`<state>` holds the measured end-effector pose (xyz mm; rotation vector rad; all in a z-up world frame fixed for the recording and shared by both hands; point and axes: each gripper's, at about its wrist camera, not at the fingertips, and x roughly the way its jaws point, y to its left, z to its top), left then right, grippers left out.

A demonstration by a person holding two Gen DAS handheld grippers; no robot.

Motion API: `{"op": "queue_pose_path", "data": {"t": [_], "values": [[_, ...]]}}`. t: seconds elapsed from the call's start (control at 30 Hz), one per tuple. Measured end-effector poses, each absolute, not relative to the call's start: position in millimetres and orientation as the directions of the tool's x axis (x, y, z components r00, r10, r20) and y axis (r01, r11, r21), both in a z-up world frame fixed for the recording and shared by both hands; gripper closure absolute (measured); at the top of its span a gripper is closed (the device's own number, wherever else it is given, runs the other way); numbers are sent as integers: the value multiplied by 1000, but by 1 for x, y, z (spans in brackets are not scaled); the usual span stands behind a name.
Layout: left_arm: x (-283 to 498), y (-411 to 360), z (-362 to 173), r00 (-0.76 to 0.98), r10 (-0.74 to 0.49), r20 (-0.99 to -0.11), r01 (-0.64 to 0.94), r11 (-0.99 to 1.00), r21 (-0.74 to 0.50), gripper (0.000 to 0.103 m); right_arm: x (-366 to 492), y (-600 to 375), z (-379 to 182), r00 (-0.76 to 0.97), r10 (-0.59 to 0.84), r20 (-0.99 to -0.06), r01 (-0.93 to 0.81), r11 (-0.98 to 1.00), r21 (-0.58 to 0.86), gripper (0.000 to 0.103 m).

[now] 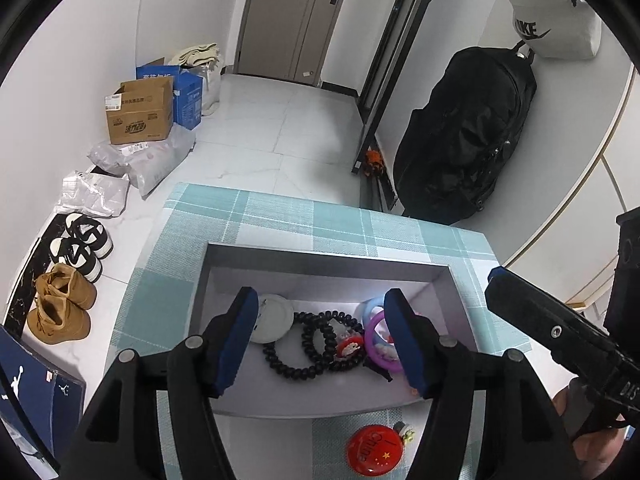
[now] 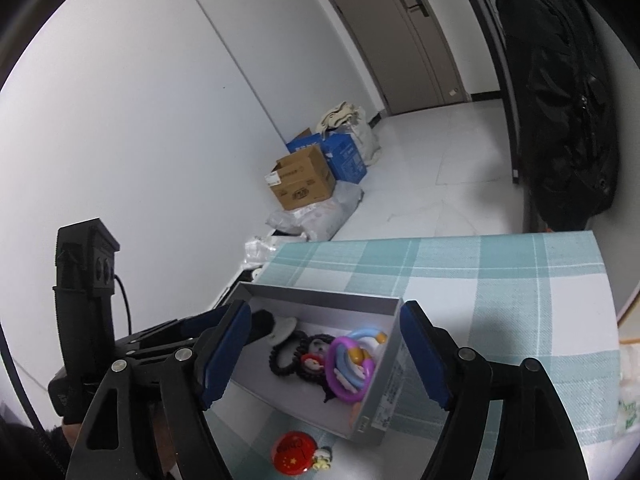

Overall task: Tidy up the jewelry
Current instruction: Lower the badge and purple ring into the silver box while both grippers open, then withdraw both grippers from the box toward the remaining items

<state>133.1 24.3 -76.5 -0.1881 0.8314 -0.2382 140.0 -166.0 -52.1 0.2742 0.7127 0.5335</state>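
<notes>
- Surface: table under a teal-and-white plaid cloth, standing on a white tiled floor.
- Room: grey-brown door at the far end, white walls. Along the left wall sit a brown cardboard box, a blue carton, grey plastic mailer bags, a black-and-white sneaker pair and tan boots. A black backpack hangs on the right, with a white Nike cap above it.
- Open shallow grey cardboard box sits on the cloth. Inside: a white round compact, black coiled hair ties, a small red-and-white charm, purple and blue plastic ring bracelets.
- Red round badge with "China" lettering and yellow stars lies on the cloth outside the box, just beside its near wall, with a small charm touching it.
- Left gripper: blue-padded jaws wide apart, holding nothing, hovering over the box with the hair ties between the fingers in view.
- Right gripper: jaws wide apart, empty, framing the box; whether the right finger touches the box wall I can't tell.
</notes>
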Motion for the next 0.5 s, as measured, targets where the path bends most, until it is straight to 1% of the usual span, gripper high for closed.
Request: {"op": "queue_pose_path", "data": {"t": [0.2,0.33,0.4,0.5], "values": [[128,26,-76,659,-262,-705,131,963,-235,42,136,-166,-50,647,537,-542,-364,842,399,23],[123,27,-76,676,-206,-708,111,978,-179,42,132,-168,-49,644,546,-536,-374,836,402,22],[121,29,-75,675,-212,-707,107,976,-190,41,127,-168,-49,643,549,-535,-378,834,402,22],[112,32,-74,681,-224,-697,105,972,-209,40,121,-165,-50,654,517,-552,-375,855,357,20]]}}
